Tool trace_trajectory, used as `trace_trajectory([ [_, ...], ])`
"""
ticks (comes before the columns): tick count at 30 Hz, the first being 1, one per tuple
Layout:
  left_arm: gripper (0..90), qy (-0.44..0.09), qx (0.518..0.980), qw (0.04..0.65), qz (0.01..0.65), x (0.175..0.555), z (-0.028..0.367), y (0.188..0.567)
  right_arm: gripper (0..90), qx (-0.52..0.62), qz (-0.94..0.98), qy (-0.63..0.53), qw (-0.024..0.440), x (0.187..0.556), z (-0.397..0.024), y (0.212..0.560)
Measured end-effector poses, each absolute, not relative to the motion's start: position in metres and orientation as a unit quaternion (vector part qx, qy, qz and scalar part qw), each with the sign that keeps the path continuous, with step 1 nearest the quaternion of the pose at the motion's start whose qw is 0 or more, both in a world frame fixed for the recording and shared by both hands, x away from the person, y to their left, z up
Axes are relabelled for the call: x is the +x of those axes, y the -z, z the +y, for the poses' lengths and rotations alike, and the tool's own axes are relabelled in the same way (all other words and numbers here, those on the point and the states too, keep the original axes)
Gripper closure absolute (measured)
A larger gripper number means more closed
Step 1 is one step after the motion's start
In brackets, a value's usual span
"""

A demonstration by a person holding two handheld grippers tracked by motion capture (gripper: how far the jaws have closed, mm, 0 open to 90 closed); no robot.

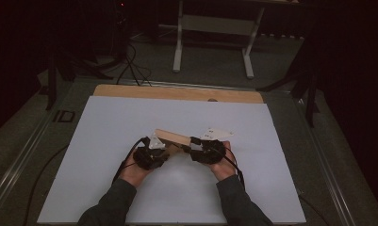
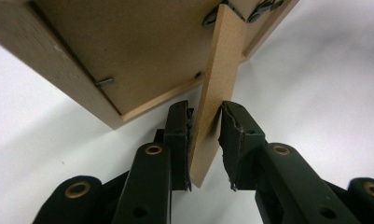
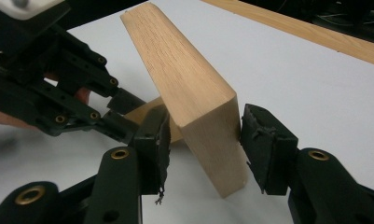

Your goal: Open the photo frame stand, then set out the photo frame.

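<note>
Judged light and rigid: wooden photo frame [image 3: 184,88] tilted on white desk [image 1: 106,141], left tongs [image 2: 205,140] clamping its thin fibreboard stand [image 2: 219,88], right tongs [image 3: 203,144] open astride its corner, pads not quite touching.

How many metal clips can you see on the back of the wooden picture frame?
3 visible on the frame back in the left gripper view: one clip at the left edge, one beside the stand's top, one at the upper right. Others may be hidden.
</note>
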State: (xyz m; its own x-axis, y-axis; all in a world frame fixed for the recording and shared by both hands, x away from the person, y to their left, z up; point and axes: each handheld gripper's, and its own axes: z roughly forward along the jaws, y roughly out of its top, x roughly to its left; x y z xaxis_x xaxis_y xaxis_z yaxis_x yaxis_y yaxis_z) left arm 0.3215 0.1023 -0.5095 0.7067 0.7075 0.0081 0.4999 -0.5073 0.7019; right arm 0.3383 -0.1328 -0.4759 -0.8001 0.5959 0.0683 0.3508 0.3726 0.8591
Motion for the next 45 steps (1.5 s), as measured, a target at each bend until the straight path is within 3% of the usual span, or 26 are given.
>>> trace_trajectory([
  [17,74.1,-0.138,0.852,0.354,0.359,0.314,0.109,0.519,48.5,0.278,0.827,-0.474,0.121,0.329,-0.134,0.483],
  [32,66.0,-0.139,0.840,0.368,0.374,0.307,0.123,0.516,40.5,0.283,0.825,-0.474,0.121,0.328,-0.140,0.481],
  [45,65.2,-0.138,0.826,0.391,0.382,0.301,0.135,0.504,37.9,0.264,0.845,-0.447,0.126,0.325,-0.136,0.488],
])
